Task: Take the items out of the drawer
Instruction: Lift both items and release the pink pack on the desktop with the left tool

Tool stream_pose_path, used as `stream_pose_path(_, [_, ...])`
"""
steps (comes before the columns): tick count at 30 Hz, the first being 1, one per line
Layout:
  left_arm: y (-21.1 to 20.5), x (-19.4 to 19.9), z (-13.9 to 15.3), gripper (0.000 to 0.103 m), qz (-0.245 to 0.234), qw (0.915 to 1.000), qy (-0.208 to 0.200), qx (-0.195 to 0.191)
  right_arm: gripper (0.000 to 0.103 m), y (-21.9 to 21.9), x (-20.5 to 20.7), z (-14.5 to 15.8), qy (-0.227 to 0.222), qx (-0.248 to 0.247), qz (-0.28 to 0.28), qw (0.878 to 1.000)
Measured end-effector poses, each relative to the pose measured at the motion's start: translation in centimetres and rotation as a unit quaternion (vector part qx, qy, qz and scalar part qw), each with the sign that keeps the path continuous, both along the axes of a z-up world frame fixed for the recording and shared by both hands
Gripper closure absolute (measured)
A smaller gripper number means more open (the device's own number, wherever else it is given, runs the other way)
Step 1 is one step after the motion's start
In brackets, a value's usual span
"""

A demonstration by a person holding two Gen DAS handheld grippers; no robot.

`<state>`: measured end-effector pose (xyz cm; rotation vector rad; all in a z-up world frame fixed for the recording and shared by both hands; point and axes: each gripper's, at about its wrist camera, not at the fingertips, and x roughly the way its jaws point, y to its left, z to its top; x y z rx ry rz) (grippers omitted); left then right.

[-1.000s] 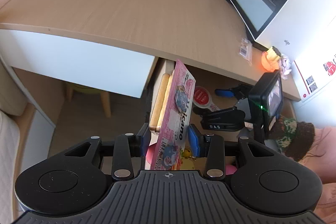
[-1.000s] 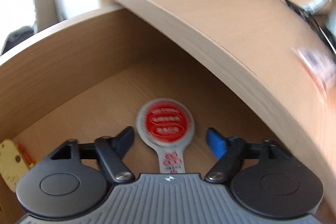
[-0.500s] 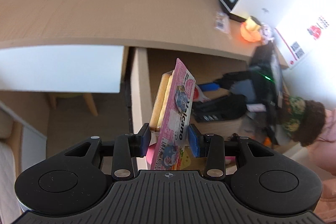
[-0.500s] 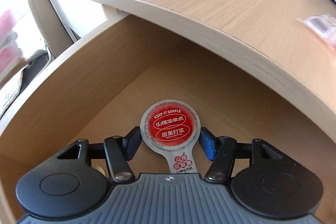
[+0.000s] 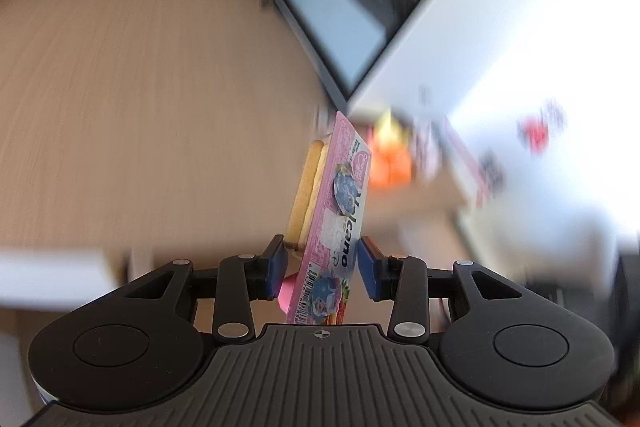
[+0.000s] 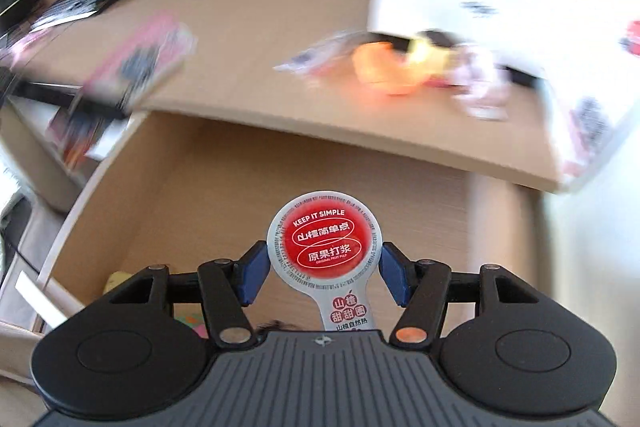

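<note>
- Left gripper [image 5: 324,263]: fingers clamped on a pink snack pack [image 5: 334,223], above the surface [image 5: 140,115].
- Right gripper [image 6: 322,269]: fingers gripping a red-lidded lollipop [image 6: 325,242] over the open drawer [image 6: 224,179].

Left gripper [image 5: 323,267] clamps pink snack pack [image 5: 336,215] above desk [image 5: 140,115].

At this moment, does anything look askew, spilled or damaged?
Nothing spilled or damaged. The left hand-held gripper holds the pink biscuit pack edge-on, leaning slightly. The right hand-held gripper holds the round red snack pack squarely above the open drawer. Background blur hides finer detail.
</note>
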<state>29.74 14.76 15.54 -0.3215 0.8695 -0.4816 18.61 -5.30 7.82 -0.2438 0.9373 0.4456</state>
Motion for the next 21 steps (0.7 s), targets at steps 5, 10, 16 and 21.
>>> stream_pose_path(5, [-3.6, 7.3, 0.4, 0.060, 0.020, 0.9977, -0.045, 0.047, 0.043, -2.8, -0.2, 2.7, -0.033, -0.010, -0.025, 0.999])
stream_pose_path(10, [-6.3, 12.1, -3.9, 0.060, 0.031, 0.9915, -0.031, 0.122, 0.043, -3.7, 1.9, 3.7, -0.052, -0.018, -0.030, 0.998])
stream_pose_path(16, [-7.4, 11.2, -5.5, 0.061, 0.045, 0.9832, -0.044, 0.171, 0.043, -4.8, 4.2, 3.0, -0.046, -0.020, -0.042, 0.998])
stream_pose_path(21, [-7.8, 10.0, -4.4, 0.061, 0.047, 0.9792, -0.071, 0.184, 0.043, -5.2, 5.9, 2.1, -0.038, -0.016, -0.037, 0.998])
